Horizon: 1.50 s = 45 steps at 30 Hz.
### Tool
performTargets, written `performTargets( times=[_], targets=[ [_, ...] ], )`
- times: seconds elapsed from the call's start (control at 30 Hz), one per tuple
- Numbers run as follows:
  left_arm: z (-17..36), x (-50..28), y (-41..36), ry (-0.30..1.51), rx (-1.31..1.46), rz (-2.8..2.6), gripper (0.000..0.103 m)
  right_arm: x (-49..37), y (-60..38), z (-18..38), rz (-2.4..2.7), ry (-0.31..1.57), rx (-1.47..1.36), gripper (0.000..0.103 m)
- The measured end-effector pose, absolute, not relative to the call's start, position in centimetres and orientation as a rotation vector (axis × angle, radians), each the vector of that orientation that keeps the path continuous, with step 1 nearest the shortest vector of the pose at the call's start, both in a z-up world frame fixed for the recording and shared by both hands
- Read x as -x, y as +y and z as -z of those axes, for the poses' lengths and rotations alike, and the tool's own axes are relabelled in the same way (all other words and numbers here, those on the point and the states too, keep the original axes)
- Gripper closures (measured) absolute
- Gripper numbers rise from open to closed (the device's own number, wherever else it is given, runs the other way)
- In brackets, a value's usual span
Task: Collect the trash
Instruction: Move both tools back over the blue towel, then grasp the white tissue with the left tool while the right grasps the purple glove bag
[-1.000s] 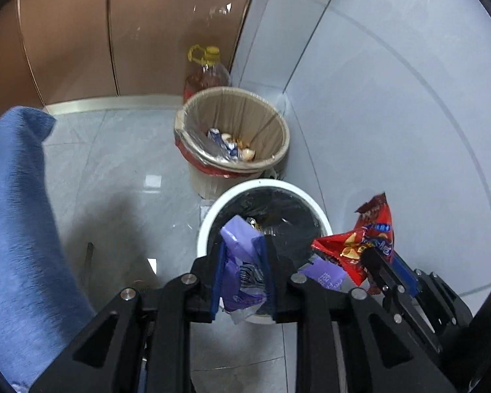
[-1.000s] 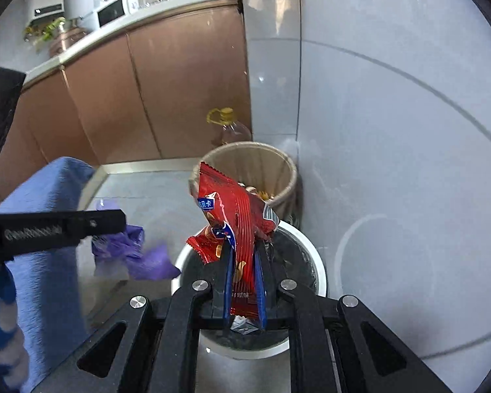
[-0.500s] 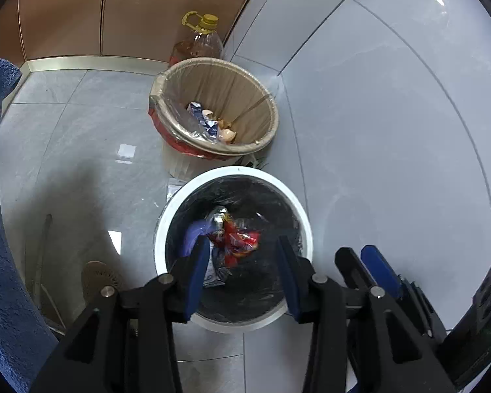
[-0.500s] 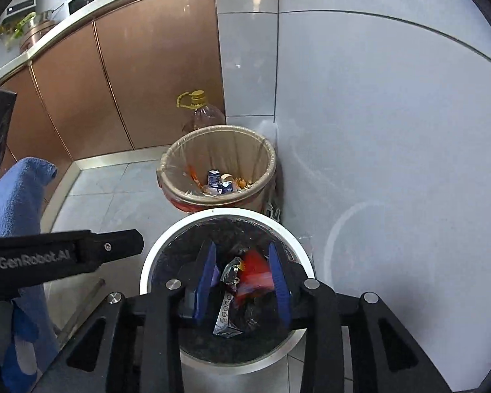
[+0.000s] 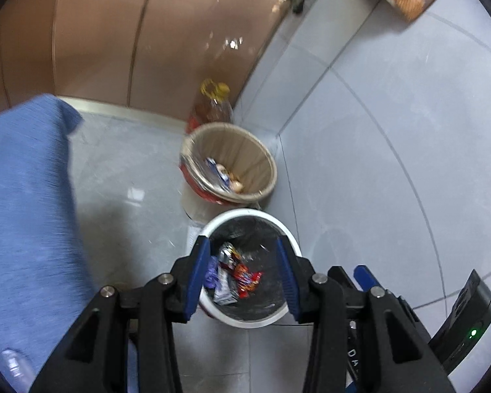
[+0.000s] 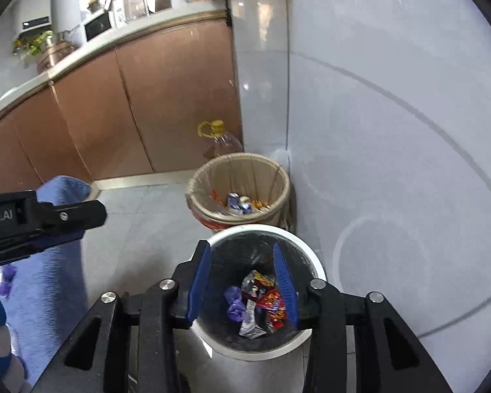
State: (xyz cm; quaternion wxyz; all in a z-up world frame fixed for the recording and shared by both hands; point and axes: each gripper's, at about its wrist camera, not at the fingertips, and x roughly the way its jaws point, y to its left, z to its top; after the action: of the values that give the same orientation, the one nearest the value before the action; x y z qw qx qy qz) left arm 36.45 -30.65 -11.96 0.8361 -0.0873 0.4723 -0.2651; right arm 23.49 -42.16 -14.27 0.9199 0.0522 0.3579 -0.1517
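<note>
A white bin point(image 5: 249, 323) with a black liner stands on the floor by the wall. Inside it lie a purple wrapper point(image 5: 211, 271), a silver wrapper point(image 5: 225, 292) and a red snack packet point(image 5: 247, 275). My left gripper point(image 5: 242, 245) hangs open above the bin with nothing between its blue pads. In the right wrist view the same bin point(image 6: 306, 249) holds the purple wrapper point(image 6: 234, 301) and red packet point(image 6: 273, 306). The jaws of my right gripper point(image 6: 241, 252) are opening above it, also with nothing between them. The left gripper point(image 6: 49, 216) shows at the left edge.
A beige bin point(image 5: 265, 163) with a red bag and food scraps stands behind the white one, with a yellow-capped oil bottle point(image 5: 214, 108) further back. A blue cloth point(image 5: 23, 196) fills the left. A tiled wall runs along the right, and brown cabinets point(image 6: 167, 98) stand at the back.
The left gripper let go of the purple wrapper and the right one of the red packet. Both now lie in the white bin. Both grippers have opened and risen.
</note>
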Motion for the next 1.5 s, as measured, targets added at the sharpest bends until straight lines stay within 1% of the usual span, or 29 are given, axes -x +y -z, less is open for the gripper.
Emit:
performTargets(
  times=[0.2,0.27,0.37,0.57,0.87,1.0,1.17,1.23,1.3,1.37,1.5],
  targets=[
    [8.1,-33.3,-24.7,0.913,0.202,0.515,0.063,-21.0,-38.2,10.0,0.263,0.663,-0.078,0.059],
    [7.1,-32.1,-22.3,0.887,0.208,0.501,0.063,-20.1,-36.7,8.6,0.238,0.641,-0.064,0.057],
    [5.9,-30.3,-18.4,0.849,0.210,0.463,0.063,-19.2,-34.8,7.1,0.198,0.613,-0.044,0.056],
    [5.1,-27.3,-11.7,0.799,0.218,0.373,0.063,-16.6,-31.0,4.2,0.115,0.559,-0.017,0.054],
    [5.0,-21.8,0.2,0.743,0.268,0.228,0.063,-14.1,-26.6,2.5,-0.024,0.539,-0.012,0.054],
    [5.3,-19.7,5.1,0.728,0.282,0.157,0.063,-13.2,-25.1,2.3,-0.074,0.531,-0.007,0.054],
    [6.2,-17.8,9.5,0.720,0.314,0.104,0.062,-12.3,-23.4,2.8,-0.130,0.539,0.003,0.054],
    [6.8,-17.2,10.7,0.723,0.323,0.085,0.057,-12.0,-22.8,3.3,-0.149,0.552,0.006,0.053],
    [7.5,-16.8,11.7,0.728,0.331,0.072,0.051,-12.3,-22.3,4.1,-0.183,0.582,0.007,0.052],
    [8.5,-16.5,12.7,0.741,0.344,0.054,0.051,-12.6,-21.6,5.3,-0.220,0.626,0.011,0.049],
    [11.4,-16.4,14.5,0.791,0.384,0.026,0.051,-14.2,-20.4,8.8,-0.303,0.745,-0.008,0.048]
  ],
)
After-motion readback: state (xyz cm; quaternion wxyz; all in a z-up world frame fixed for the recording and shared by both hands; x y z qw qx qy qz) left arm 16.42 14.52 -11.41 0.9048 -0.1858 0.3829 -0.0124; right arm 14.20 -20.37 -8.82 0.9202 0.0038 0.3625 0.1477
